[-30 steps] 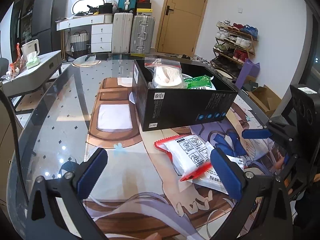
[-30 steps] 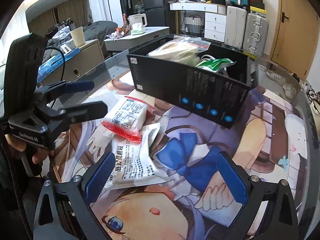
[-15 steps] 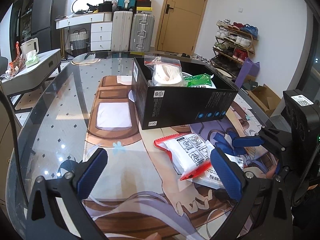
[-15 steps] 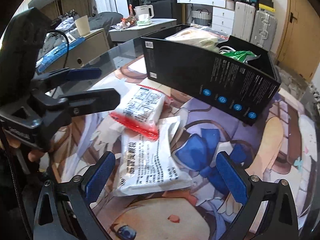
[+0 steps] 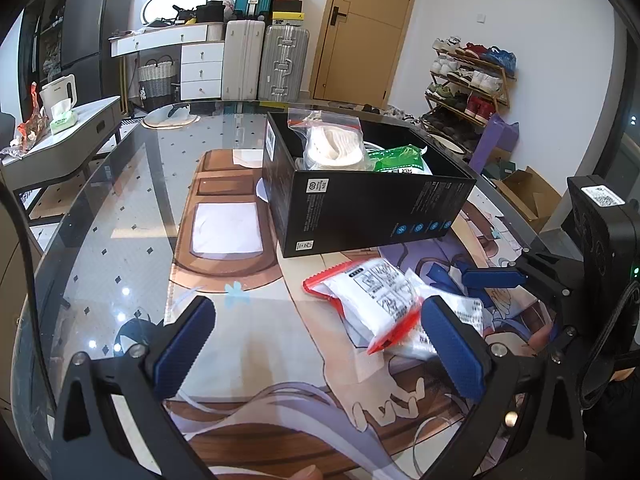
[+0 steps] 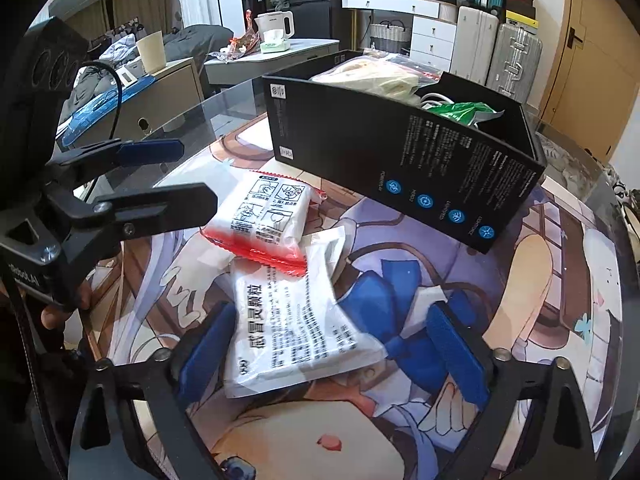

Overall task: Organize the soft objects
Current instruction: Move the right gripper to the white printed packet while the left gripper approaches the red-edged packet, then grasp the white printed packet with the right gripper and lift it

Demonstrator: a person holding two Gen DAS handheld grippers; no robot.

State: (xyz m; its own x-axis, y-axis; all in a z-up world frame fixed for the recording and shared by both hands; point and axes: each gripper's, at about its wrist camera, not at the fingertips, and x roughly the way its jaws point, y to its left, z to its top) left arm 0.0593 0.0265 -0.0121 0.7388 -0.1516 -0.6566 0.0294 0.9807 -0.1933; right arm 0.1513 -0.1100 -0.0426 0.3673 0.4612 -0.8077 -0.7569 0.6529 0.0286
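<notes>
Your right gripper is closing around the flat white printed plastic pouch (pads not pressing yet), which is lying on the illustrated table mat under the red-edged white packet. Your left gripper is hanging wide open, grasping nothing.

Two hand-held black grippers with blue pads

The left gripper had matte black, angular finger arms with triangular cut-outs, each ending in a ribbed blue pad, with silver screw heads just behind the pads. The right gripper had the same black frame, blue pads and silver screws. Seen from the right wrist, the left gripper's body was a black block with round recesses, white lettering low on its side and a black cable looping from it. Seen from the left wrist, the right gripper's block bore a white label on top and a small green light.
</notes>
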